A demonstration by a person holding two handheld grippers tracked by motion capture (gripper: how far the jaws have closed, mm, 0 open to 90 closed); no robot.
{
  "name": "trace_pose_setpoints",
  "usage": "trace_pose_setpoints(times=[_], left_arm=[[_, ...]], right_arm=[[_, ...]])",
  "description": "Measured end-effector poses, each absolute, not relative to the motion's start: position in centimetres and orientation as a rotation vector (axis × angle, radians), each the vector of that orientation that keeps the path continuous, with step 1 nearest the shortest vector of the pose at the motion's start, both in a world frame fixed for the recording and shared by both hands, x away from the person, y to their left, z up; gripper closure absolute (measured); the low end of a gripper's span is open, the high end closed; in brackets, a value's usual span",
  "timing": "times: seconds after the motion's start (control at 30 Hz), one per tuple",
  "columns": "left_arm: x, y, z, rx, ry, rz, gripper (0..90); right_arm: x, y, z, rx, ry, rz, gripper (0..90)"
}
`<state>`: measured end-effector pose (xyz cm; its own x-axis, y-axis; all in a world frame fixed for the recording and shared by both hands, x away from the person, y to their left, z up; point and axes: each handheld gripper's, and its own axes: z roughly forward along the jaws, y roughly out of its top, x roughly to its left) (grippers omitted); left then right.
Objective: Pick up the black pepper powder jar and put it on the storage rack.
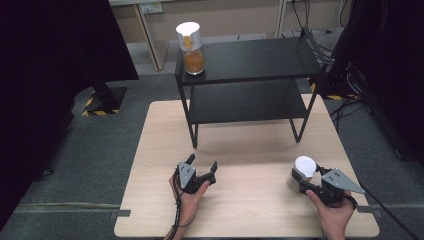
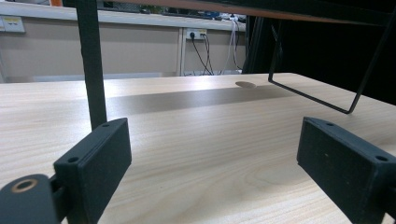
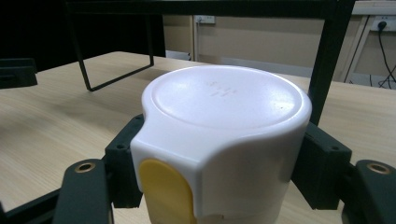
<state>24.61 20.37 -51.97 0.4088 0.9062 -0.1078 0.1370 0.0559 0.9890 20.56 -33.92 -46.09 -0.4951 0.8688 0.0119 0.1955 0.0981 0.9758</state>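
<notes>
A container with a white lid (image 1: 304,166) and a yellow tab stands on the wooden table (image 1: 245,205) at the front right. My right gripper (image 1: 306,177) is shut on it, its black pads (image 3: 322,163) pressing on both sides just under the lid (image 3: 224,98). A second white-lidded container (image 1: 190,49), clear and part full of orange contents, stands at the left end of the black shelf's top (image 1: 255,59). My left gripper (image 1: 203,161) rests low on the table at the front left, open, with bare wood between its jaws (image 2: 215,158).
The two-tier black shelf rack stands on the far half of the table; one of its posts (image 2: 91,60) rises just beyond my left gripper and another (image 3: 331,70) just behind the held container. Dark curtains hang at left and right. Cables lie on the floor at the back right.
</notes>
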Motion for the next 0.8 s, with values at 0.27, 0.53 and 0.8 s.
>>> trace_pose_setpoints(times=[0.27, 0.53, 0.8], left_arm=[[24.6, 20.3, -51.9, 1.409, 1.01, 0.769, 9.5], [24.6, 20.3, -51.9, 1.41, 1.009, 0.768, 9.5], [24.6, 20.3, -52.0, 1.409, 1.01, 0.77, 9.5]], right_arm=[[20.5, -34.4, -44.6, 1.011, 1.722, 1.479, 30.6], [20.7, -34.4, -43.3, 0.983, 1.666, 1.515, 30.6], [21.2, -34.4, -41.3, 0.939, 1.603, 1.553, 30.6]])
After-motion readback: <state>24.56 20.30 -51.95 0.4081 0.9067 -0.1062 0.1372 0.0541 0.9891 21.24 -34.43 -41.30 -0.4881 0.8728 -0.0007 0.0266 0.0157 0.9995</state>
